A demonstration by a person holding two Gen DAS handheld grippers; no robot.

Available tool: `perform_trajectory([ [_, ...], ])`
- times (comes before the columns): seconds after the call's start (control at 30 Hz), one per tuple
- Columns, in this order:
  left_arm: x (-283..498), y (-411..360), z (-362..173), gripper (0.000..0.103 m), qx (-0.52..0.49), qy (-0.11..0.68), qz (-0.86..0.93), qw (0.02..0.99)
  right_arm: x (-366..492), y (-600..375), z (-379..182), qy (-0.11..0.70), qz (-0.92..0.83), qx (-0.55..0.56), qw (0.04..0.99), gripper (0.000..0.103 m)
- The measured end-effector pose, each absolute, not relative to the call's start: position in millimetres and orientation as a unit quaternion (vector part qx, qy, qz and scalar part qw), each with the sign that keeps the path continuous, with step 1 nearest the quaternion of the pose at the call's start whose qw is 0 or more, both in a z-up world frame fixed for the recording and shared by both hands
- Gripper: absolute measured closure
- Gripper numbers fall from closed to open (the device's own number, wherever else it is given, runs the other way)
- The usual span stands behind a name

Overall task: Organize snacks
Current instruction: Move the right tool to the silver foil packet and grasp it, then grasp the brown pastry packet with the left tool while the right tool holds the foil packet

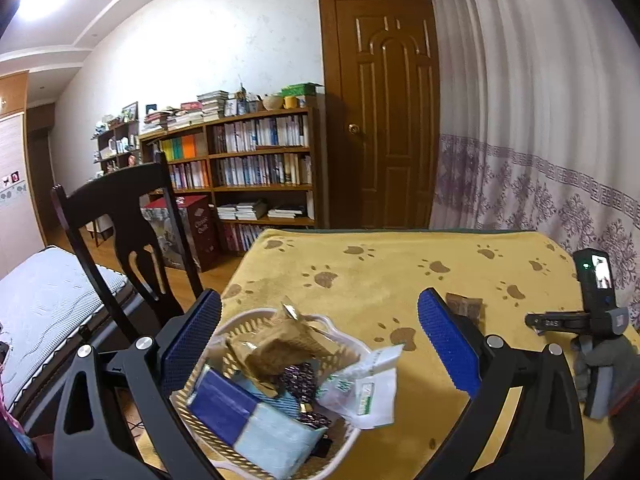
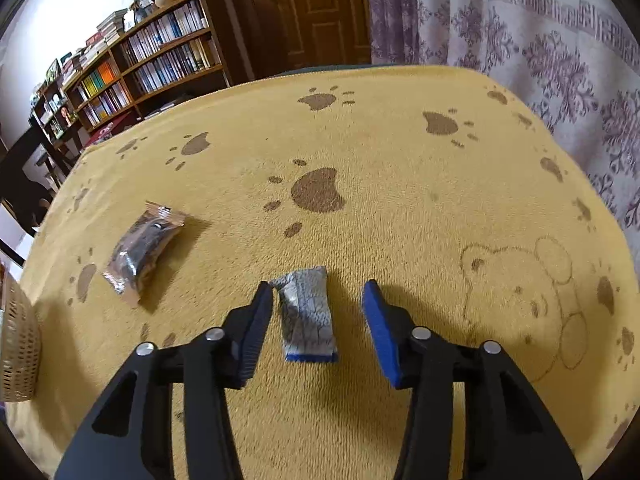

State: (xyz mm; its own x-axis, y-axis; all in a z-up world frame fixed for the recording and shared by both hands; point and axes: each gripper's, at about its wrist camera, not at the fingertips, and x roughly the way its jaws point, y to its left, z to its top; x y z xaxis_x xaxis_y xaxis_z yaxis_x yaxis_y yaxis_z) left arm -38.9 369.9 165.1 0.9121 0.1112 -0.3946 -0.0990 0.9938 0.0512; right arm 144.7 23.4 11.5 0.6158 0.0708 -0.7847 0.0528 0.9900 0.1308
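Your right gripper (image 2: pixel 318 300) sits low over the yellow paw-print fleece table cover (image 2: pixel 400 200), jaws spread wide with nothing held. A small grey crinkled snack packet with a blue end (image 2: pixel 307 314) lies flat on the cover between the fingers; the left pad is just beside its upper corner, contact uncertain. A clear-wrapped dark snack bar (image 2: pixel 142 252) lies apart toward the left of that frame.

Your left gripper (image 1: pixel 320 344) is also wide open and empty, framing the white woven plastic basket (image 1: pixel 248 320) at lower centre. The basket is heaped with packets: a blue-and-pale pouch (image 1: pixel 248 420), a brown paper wrapper (image 1: pixel 280 348), a white-green sachet (image 1: pixel 368 388) hanging over its right rim.
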Motion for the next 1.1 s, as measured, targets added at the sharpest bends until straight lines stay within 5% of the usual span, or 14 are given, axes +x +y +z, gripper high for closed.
perform_trajectory([
  [0.3,-26.6,341.2,145.7,0.003,0.032,0.235,0.018,0.971,134.0,20.2,10.9,0.428,-0.003,0.047,0.903,0.077],
  [1.1,80.0,203.1,80.3,0.003,0.130,0.308,-0.050,0.941,100.6,-10.1,2.6,0.403,0.033,0.105,0.909,0.077],
])
